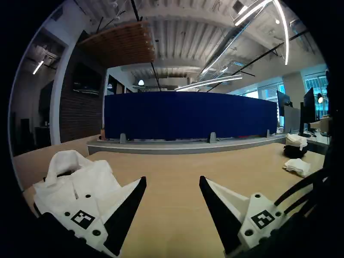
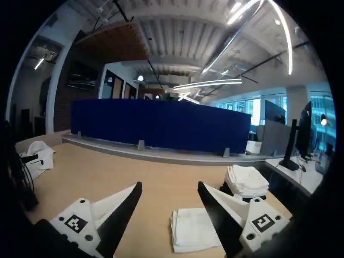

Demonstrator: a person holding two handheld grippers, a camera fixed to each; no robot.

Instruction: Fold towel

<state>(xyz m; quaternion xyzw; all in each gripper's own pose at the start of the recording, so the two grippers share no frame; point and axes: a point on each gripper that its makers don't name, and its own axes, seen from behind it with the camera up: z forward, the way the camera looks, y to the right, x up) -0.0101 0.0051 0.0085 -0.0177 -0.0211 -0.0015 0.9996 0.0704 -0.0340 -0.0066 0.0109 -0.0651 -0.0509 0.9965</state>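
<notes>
Between parted jaws of right gripper [image 2: 170,185], folded towel [image 2: 191,228] lies lengthwise; left gripper [image 1: 172,179] parted

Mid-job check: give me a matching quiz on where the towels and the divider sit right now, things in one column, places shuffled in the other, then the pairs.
Things
1. crumpled towel
2. folded towel
3. towel stack
4. blue divider

Places
A. along the table at its far edge
B. on a dark object, far right
C. flat, just ahead of the open right tongs
D. heaped at the left side

Pairs: 1-D, 2-C, 3-B, 4-A
</notes>
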